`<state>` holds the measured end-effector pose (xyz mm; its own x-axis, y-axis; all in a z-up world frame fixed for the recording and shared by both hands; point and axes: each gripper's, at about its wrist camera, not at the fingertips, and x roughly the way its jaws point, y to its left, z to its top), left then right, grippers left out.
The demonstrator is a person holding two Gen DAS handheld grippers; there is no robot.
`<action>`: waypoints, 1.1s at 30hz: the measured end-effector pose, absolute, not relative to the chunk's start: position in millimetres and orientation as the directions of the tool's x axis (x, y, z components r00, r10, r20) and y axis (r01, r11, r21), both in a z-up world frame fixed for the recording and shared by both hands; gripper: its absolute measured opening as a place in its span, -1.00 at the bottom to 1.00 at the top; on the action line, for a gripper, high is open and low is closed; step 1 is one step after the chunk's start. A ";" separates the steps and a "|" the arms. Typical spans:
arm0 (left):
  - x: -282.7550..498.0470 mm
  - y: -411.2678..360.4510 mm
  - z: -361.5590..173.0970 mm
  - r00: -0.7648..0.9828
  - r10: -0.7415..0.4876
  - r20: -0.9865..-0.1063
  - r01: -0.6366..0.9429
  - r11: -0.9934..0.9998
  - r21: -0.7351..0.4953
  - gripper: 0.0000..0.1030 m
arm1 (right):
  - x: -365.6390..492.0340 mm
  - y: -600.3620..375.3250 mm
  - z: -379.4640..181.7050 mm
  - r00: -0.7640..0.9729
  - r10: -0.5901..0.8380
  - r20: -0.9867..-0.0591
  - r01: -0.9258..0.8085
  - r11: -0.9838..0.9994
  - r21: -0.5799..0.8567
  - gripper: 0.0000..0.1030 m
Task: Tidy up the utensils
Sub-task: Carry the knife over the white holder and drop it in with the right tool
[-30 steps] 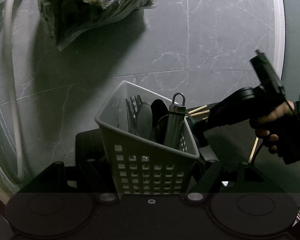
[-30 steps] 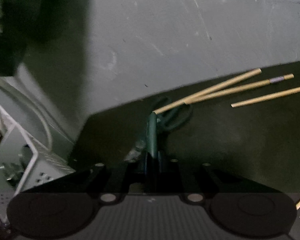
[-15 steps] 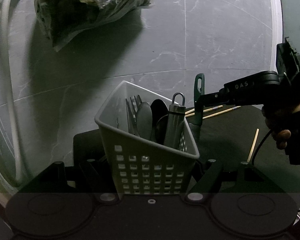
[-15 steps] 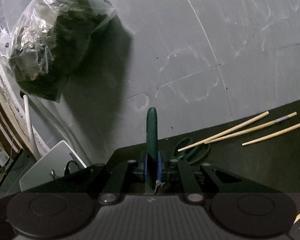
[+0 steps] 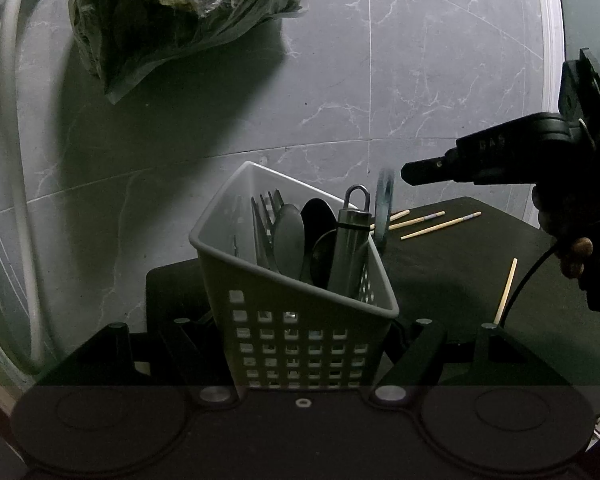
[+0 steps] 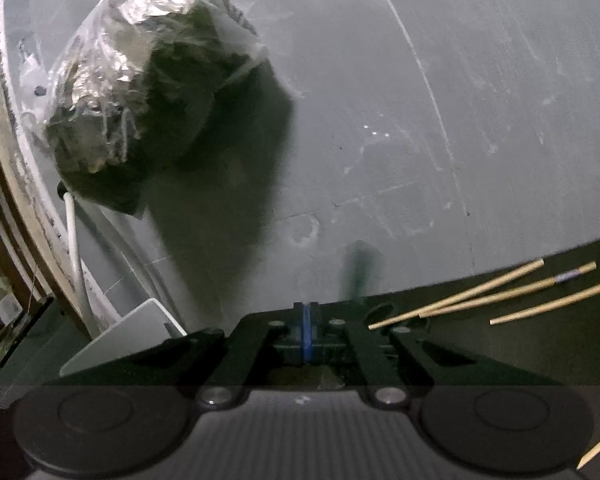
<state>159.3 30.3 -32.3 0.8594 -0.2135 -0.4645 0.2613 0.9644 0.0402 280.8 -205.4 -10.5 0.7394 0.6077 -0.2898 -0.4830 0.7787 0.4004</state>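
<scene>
Scissors (image 5: 383,204) are no longer standing in the right tongs (image 6: 306,332), as they were half a second ago. They now show only as a blur, just beside the right rim of the basket (image 5: 300,332) and a little below the tip of those tongs. Whether they are falling into the basket or outside it, I cannot tell. The blue pads (image 6: 303,334) of the right tongs look together, with nothing between them.

The left tongs (image 5: 300,342) are clamped on the basket, one finger on each side of its lower part, and the basket leans a little. Inside the basket I see forks (image 5: 266,216), spoons (image 5: 288,236) and a metal peeler (image 5: 350,248), all upright.

I judge the task more than half done, because most utensils are already in the basket. Three chopsticks (image 5: 420,221) lie on the dark mat (image 5: 460,280) to the right of the basket, and one more chopstick (image 5: 506,290) lies apart from them, also right of the basket. These four, and perhaps the scissors, are left to collect. Behind the basket, on the grey bench (image 5: 420,80), lies a plastic bag (image 5: 172,20).
</scene>
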 end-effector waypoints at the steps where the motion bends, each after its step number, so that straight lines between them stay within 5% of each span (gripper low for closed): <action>1: 159.5 30.3 -32.5 0.859 -0.214 -0.464 0.261 0.964 0.040 0.48 | 283.2 -204.8 -12.1 0.734 0.608 -0.301 -0.482 0.779 0.400 -1.00; 7: 159.8 30.2 -32.7 0.860 -0.213 -0.464 0.261 0.965 0.040 0.48 | 299.3 -204.7 -30.4 0.715 0.574 -0.399 -0.419 0.809 0.412 -0.94; 9: 159.7 30.4 -32.6 0.859 -0.214 -0.465 0.262 0.964 0.040 0.48 | 313.9 -203.5 -37.8 0.720 0.523 -0.456 -0.357 0.843 0.403 -0.74; 11: 159.2 30.3 -33.0 0.859 -0.214 -0.464 0.262 0.964 0.040 0.48 | 340.7 -201.5 -47.0 0.705 0.490 -0.512 -0.295 0.860 0.417 -0.31; 16: 159.2 30.6 -32.4 0.858 -0.214 -0.468 0.263 0.964 0.042 0.48 | 400.1 -185.2 -54.5 0.683 0.450 -0.576 -0.258 0.885 0.386 -0.15; 28: 159.3 28.3 -31.2 0.859 -0.207 -0.468 0.253 0.967 0.037 0.48 | 452.7 -146.3 -76.9 0.618 0.396 -0.679 -0.215 0.916 0.338 -0.28; 33: 159.6 28.4 -31.4 0.859 -0.209 -0.468 0.254 0.967 0.035 0.48 | 449.8 -143.4 -78.9 0.618 0.391 -0.682 -0.198 0.917 0.347 -0.60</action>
